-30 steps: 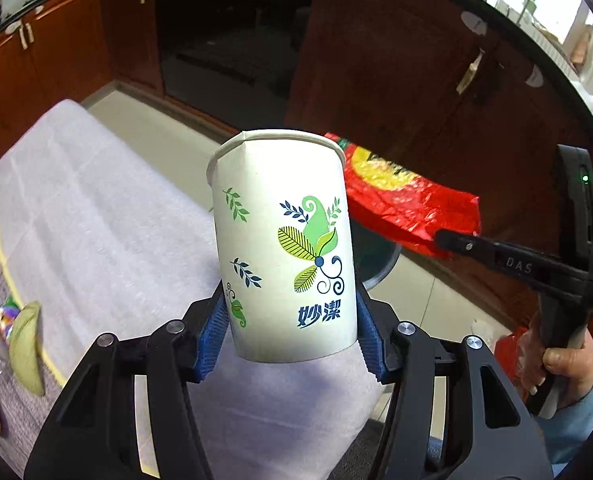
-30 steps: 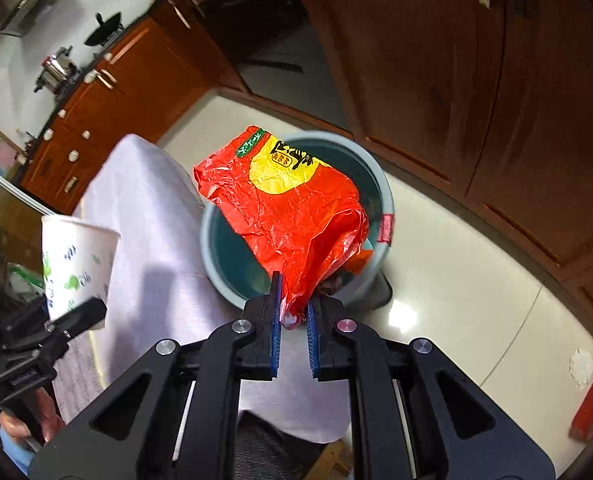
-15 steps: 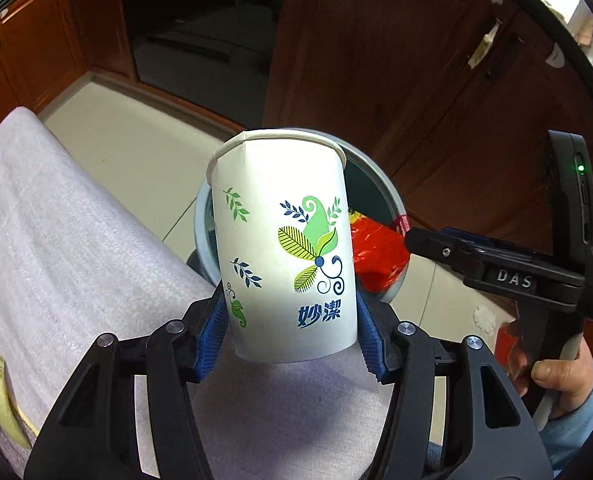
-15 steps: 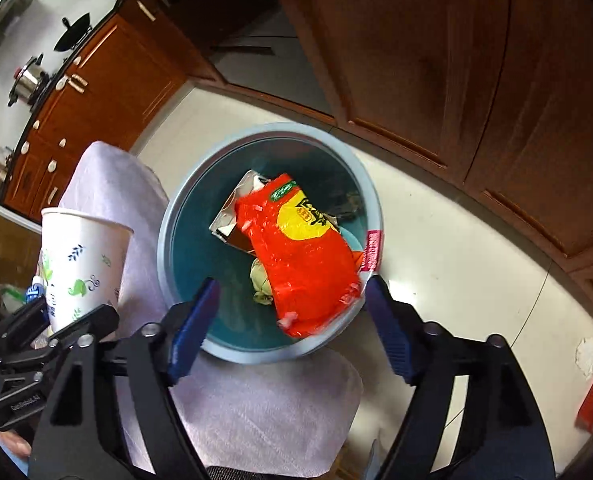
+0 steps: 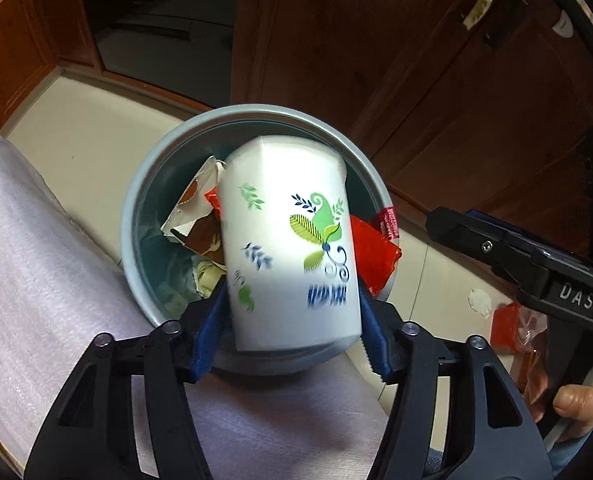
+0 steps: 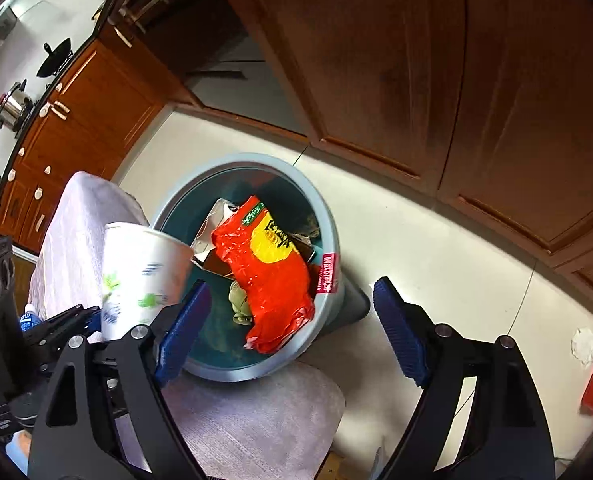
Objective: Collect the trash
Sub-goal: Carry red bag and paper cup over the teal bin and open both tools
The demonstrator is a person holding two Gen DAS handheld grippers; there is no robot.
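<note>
Paper cup (image 5: 288,240), one, blurred between your widening left tongs (image 5: 292,332) over one bin (image 5: 256,114); right tongs (image 6: 288,328) opening, empty.

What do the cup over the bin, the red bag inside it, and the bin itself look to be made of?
Paper cup: looks like matte white paper, with a vertical side seam, rolled rim and printed leaves.
Red snack bag: thin glossy plastic film, crinkled and shiny.
Trash bin: likely moulded plastic, smooth grey-blue rim with a darker teal inside.
</note>
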